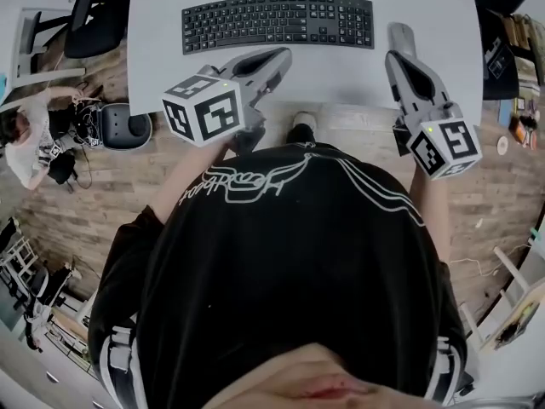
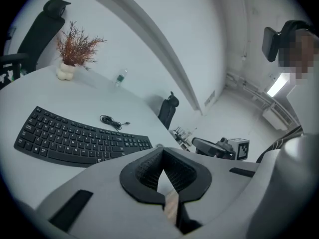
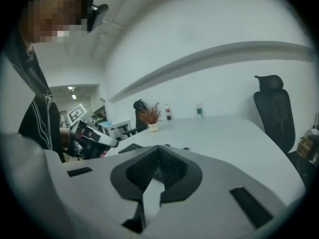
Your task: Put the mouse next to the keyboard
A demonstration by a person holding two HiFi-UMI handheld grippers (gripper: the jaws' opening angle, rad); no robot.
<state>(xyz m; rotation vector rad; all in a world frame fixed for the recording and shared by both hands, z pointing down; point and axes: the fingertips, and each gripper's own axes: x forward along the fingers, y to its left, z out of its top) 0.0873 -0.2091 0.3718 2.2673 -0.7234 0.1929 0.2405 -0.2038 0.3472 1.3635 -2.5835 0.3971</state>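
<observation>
A black keyboard (image 1: pixel 277 22) lies on the white table (image 1: pixel 443 24), also seen in the left gripper view (image 2: pixel 75 141). No mouse shows in any view. My left gripper (image 1: pixel 281 55) hovers over the table's front edge just below the keyboard's middle, its jaws shut with nothing between them (image 2: pixel 162 153). My right gripper (image 1: pixel 400 34) is held to the right of the keyboard, above the table, jaws shut and empty (image 3: pixel 158 148). Each gripper shows in the other's view: the left gripper (image 3: pixel 92 133) and the right gripper (image 2: pixel 214 147).
A coiled black cable (image 2: pixel 113 121) lies behind the keyboard. A potted dry plant (image 2: pixel 75 49) and a bottle (image 2: pixel 119 77) stand at the table's far edge. Office chairs (image 3: pixel 271 108) stand around it. A person (image 1: pixel 25 135) is on the wooden floor at left.
</observation>
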